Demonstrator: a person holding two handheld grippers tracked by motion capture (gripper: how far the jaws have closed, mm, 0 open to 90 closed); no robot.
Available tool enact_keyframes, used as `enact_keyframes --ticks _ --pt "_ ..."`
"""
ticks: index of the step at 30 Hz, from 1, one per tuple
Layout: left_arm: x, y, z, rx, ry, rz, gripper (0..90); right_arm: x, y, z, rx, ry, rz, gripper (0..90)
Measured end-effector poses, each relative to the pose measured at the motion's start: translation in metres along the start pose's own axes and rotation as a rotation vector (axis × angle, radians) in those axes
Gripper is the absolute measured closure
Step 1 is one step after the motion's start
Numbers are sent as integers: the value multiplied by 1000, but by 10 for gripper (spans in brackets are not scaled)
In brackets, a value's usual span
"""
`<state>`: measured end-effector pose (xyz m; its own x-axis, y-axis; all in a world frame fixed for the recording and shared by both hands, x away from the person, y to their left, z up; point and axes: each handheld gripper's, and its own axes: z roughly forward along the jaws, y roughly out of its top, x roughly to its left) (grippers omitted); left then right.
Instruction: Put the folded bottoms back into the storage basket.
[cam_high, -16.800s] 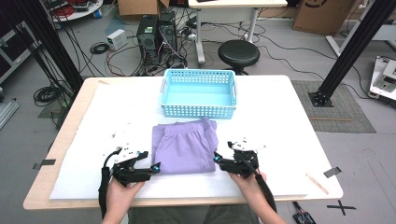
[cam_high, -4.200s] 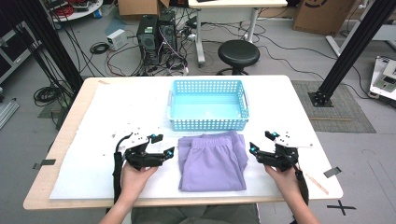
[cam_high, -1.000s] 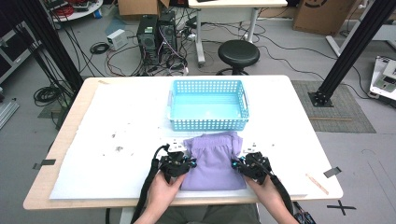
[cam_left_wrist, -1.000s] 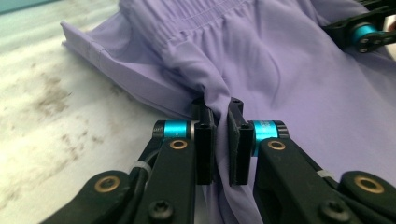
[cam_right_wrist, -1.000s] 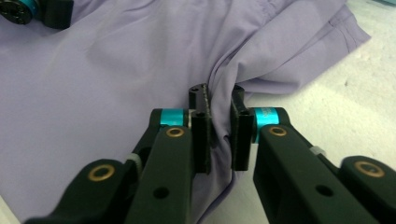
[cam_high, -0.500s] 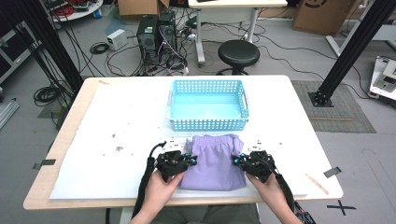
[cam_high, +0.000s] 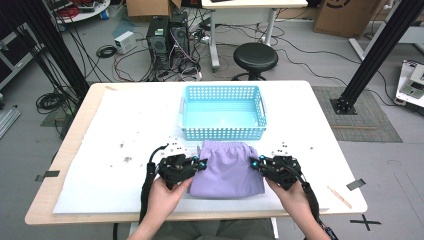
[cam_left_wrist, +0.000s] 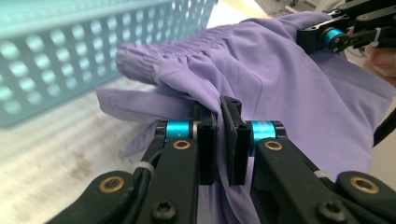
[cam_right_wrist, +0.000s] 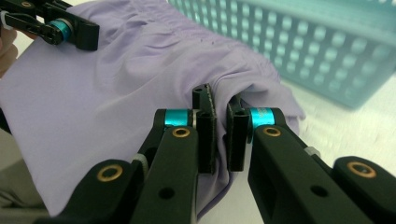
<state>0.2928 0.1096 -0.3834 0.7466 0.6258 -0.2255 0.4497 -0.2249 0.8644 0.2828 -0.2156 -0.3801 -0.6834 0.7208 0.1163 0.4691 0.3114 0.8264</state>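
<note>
Here, in the lower middle of the high view, a folded purple garment (cam_high: 227, 170) lies on the white table (cam_high: 125, 125), its far edge with the gathered waistband just in front of the light blue perforated basket (cam_high: 222, 131), which sits at the centre of the frame. The left gripper (cam_high: 200, 164) is at the garment's left edge and the right gripper (cam_high: 254, 163) at its right edge, each held in a hand that comes up from the bottom of the frame; the left hand (cam_high: 165, 192) and the right hand (cam_high: 292, 195) sit below their tools. In the left gripper view the two black jaws rise from the bottom centre and are pinched together on a fold of the purple cloth (cam_left_wrist: 261, 79), which bunches between the pads and spreads toward the upper right, where the other gripper (cam_left_wrist: 348, 30) bites the opposite edge; the basket wall (cam_left_wrist: 70, 51) fills the upper left. In the right gripper view the jaws are likewise clamped on a ridge of the fabric (cam_right_wrist: 116, 93) at the centre, the cloth draping away to the left and lifted off the table near the jaws, with the other gripper (cam_right_wrist: 56, 23) in the upper left corner and the basket (cam_right_wrist: 327, 51) across the upper right.
</note>
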Motion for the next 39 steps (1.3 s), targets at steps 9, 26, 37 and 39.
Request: enact_keyframes --ticks 9,26,37,39 --pt "22 52 -16 -67 30 27 853 -11 55 -1 -57 -5 -23 866" --pt "102 128 41 -105 169 63 853 -84 141 64 -81 -109 -2 866" --pt "146 115 81 -74 305 -10 471 -128 138 118 12 -267 55 570" --pt "146 111 77 -80 352 28 436 -135 133 116 24 -271 86 504"
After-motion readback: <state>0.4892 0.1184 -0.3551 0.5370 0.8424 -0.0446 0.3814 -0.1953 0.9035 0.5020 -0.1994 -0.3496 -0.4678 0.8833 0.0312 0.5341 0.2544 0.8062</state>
